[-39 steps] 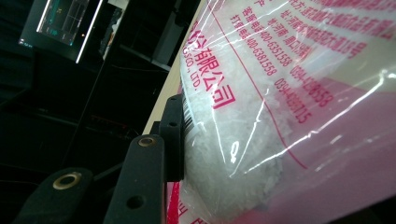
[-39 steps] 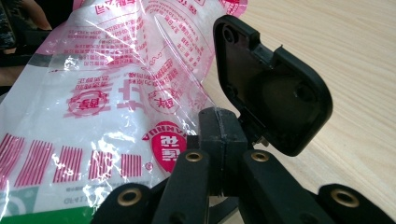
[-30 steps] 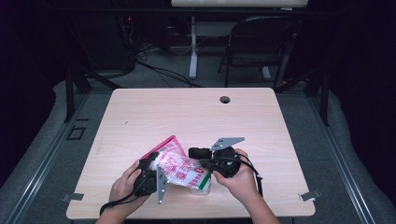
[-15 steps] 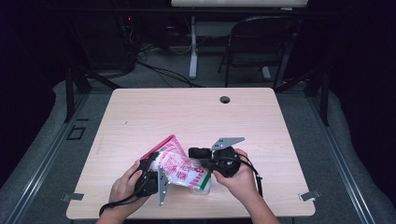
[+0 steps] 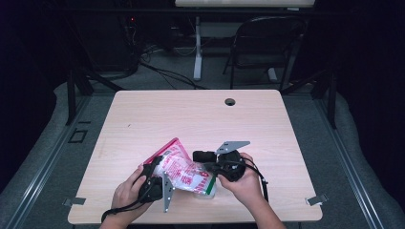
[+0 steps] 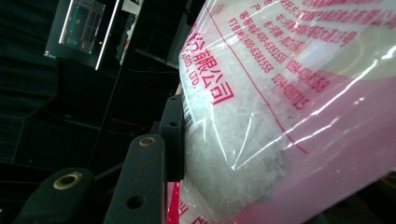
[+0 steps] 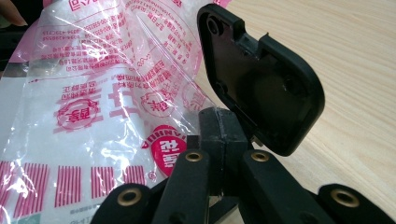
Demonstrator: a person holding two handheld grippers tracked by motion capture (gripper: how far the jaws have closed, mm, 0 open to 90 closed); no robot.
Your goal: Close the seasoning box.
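A clear plastic bag (image 5: pixel 184 174) with pink print and white crystals inside is held up off the wooden table (image 5: pixel 191 119) near its front edge. My left gripper (image 5: pixel 160 169) is shut on the bag's left part. In the left gripper view one pad (image 6: pixel 173 140) presses into the bag (image 6: pixel 280 116), and the other jaw is hidden behind it. My right gripper (image 5: pixel 210 168) comes in from the right, its jaws together on the bag's thin film edge (image 7: pixel 196 105). The bag (image 7: pixel 93 116) spreads to the left of my right gripper (image 7: pixel 219 123).
A black rounded plastic piece (image 7: pixel 261 79) stands just beyond the right jaw tips, also seen from above (image 5: pixel 203 156). The table has a cable hole (image 5: pixel 230 101) near its far edge. A dark chair (image 5: pixel 265 43) and cables lie behind the table.
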